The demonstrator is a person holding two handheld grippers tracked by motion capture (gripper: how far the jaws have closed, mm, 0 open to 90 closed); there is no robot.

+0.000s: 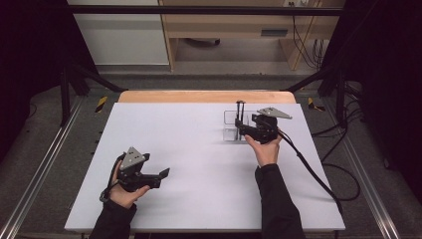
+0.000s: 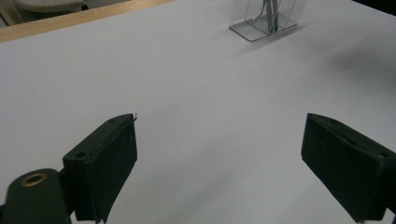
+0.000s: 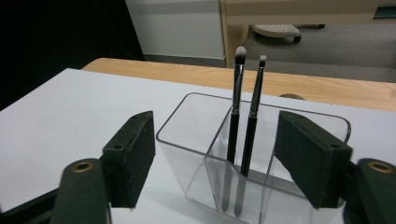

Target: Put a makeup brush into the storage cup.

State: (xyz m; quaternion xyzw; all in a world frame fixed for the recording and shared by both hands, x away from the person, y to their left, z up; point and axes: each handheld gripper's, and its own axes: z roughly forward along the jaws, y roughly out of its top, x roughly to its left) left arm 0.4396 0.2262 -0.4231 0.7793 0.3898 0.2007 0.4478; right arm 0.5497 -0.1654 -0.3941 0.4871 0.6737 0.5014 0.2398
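two makeup brushes (image 3: 243, 116) stand upright, side by side, in a clear divided holder (image 3: 187, 154) at the white table's (image 1: 199, 149) far right | right gripper (image 3: 215, 158) just in front, jaws spread wide, gripping nothing, brushes seen between them | left gripper (image 2: 219, 158) well apart at near left, jaws wide and empty

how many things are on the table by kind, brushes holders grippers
makeup brushes: 2, upright in the holder
clear holder: 1
grippers: 2, the left gripper and the right gripper, both open and empty
total: 5
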